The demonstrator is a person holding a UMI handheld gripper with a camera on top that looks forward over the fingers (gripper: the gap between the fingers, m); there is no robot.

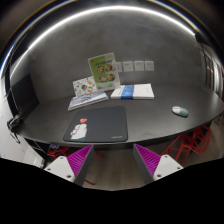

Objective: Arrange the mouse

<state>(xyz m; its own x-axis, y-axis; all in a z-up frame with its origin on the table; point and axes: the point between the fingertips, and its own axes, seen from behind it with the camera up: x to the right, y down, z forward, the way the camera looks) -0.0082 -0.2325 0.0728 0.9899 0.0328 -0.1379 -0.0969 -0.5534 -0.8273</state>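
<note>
Gripper (112, 160): fingers spread, holding nothing, pads magenta, at the table's near edge.
Table (150, 120): dark, curved front.
Mat (97, 127): dark, just ahead of the fingers, small red item on its left part.
Mouse (179, 111): pale, greenish, well right of mat, on bare table.
Far side: papers (88, 99), upright card (101, 70), grey wall.

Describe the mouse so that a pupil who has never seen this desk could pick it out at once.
Start at the dark desk, then find the dark mouse mat just beyond the open tongs. The mouse lies apart from the mat, off to its right, alone on bare desk: small, rounded and pale, unlike the flat papers behind.
</note>
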